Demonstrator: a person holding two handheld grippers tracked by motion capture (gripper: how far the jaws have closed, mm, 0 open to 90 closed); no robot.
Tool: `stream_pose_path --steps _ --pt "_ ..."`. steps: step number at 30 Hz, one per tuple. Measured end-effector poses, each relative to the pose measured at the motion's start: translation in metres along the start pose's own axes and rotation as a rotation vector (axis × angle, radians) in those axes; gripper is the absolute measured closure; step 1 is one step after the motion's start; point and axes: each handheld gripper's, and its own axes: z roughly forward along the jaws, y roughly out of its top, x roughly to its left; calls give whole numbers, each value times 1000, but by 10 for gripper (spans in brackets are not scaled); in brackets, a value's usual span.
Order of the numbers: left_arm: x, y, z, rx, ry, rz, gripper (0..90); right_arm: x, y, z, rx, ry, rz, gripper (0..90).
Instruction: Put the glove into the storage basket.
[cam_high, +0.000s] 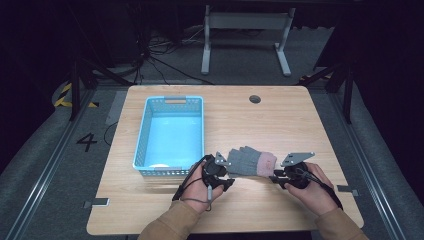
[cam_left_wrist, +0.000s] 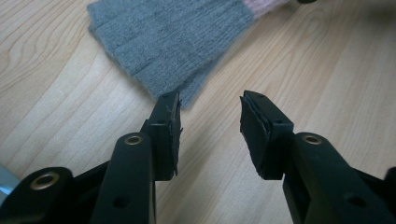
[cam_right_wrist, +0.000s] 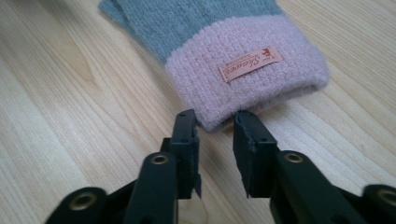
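Table: a pale wooden table (cam_high: 280, 120) with a small round dark hole (cam_high: 255, 99) near its far edge.

Basket: a light blue plastic basket (cam_high: 148, 125) with latticed walls stands on the left half of the table, its long side running away from the person.

Glove: a grey knitted glove (cam_high: 246, 161) with a pink cuff (cam_high: 267, 164) lies flat on the table near the front edge, just right of the basket's near corner and between the two tongs. Its fingers point toward the basket, its cuff toward the person's right. A small orange label (cam_right_wrist: 250, 64) is sewn on the cuff (the lettering is too small to read surely).

Left tongs: the left gripper (cam_left_wrist: 210, 114), held in the left hand (cam_high: 200, 192), sits at the finger end of the glove. Its jaws stand clearly apart with bare wood between them; the tip of one jaw is just at the edge of the glove's fingers (cam_left_wrist: 154, 56), and nothing is held.

Right tongs: the right gripper (cam_right_wrist: 215, 122), held in the right hand (cam_high: 315, 189), sits at the cuff end. Its jaws are parted by a narrow gap, one on each side of a corner of the pink cuff; whether they pinch the knit or merely flank it I cannot tell.

Sleeves: tan sleeves (cam_high: 170, 225) come in from the bottom of the high view.
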Motion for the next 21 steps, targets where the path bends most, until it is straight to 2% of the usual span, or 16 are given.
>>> stream_pose_path --steps 2,4,5,7,10,17,18,21 --pt "0 0 3 11 11 -8 572 -1 1 0 7 12 2 783" --pt "-2 0 6 37 45 -14 562 -2 0 0 16 20 3 838" --pt "-2 0 6 37 45 -14 558 -2 0 0 16 20 3 838" --pt "-3 0 8 53 74 -16 556 -3 0 0 20 17 -8 872" --pt "-3 1 13 77 90 -37 565 -6 -2 -3 18 26 -5 877" --pt "-1 5 24 79 92 -70 615 -8 -5 -2 21 48 -4 875" --pt "1 6 26 81 107 -75 615 -8 -5 -2 20 50 -5 875" --pt "1 7 27 82 112 -81 622 -8 -5 -2 20 54 -6 875"
